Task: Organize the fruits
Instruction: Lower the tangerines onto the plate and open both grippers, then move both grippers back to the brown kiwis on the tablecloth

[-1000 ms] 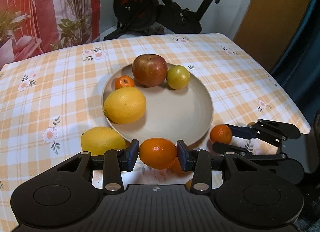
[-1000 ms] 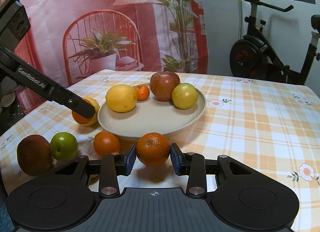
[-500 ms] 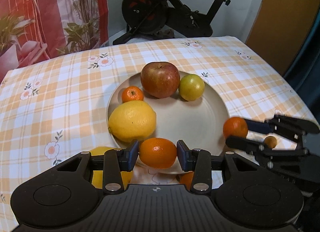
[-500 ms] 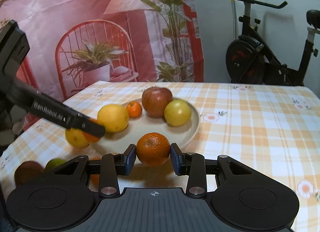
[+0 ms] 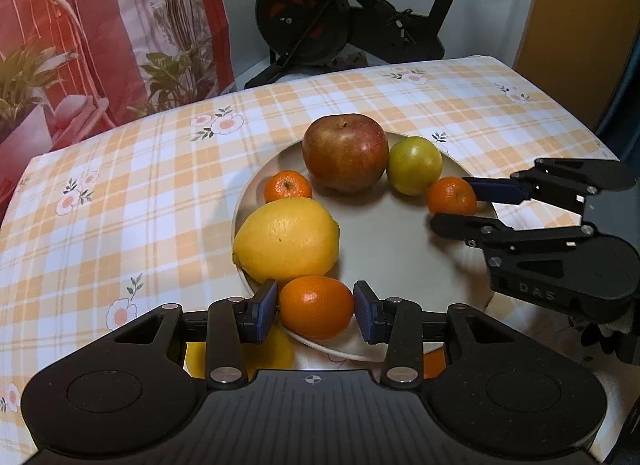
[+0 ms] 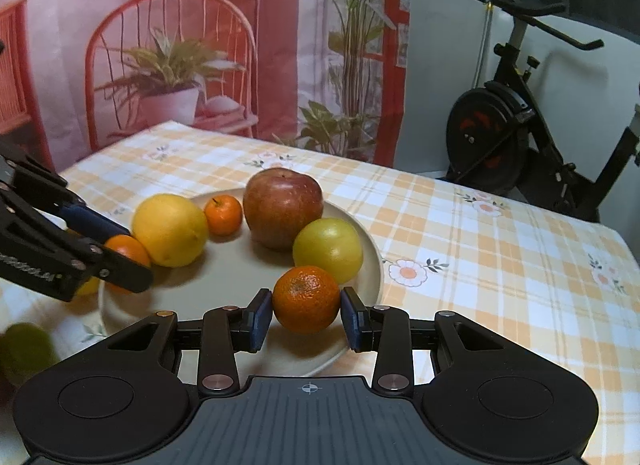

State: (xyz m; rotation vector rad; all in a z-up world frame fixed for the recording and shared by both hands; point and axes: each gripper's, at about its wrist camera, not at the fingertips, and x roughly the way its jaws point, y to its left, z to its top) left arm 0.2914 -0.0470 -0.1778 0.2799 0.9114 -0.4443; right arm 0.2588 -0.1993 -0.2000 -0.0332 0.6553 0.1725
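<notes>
A beige plate (image 5: 384, 249) holds a red apple (image 5: 345, 151), a yellow-green fruit (image 5: 414, 165), a small tangerine (image 5: 287, 186) and a large lemon (image 5: 286, 241). My left gripper (image 5: 315, 307) is shut on an orange (image 5: 316, 305) over the plate's near rim, beside the lemon. My right gripper (image 6: 306, 301) is shut on a tangerine (image 6: 306, 299) over the plate's near edge, next to the yellow-green fruit (image 6: 328, 249). The right gripper also shows in the left wrist view (image 5: 452, 205), and the left gripper in the right wrist view (image 6: 124, 261).
The table has an orange checked cloth (image 5: 140, 185). A second lemon (image 5: 276, 349) lies partly hidden under my left gripper. A green fruit (image 6: 24, 349) lies blurred at the table's left. An exercise bike (image 5: 360, 21) and a printed backdrop (image 6: 200, 45) stand behind the table.
Both grippers have moved forward with their fruits, from the cloth beside the plate to over the plate. Both stay shut.
</notes>
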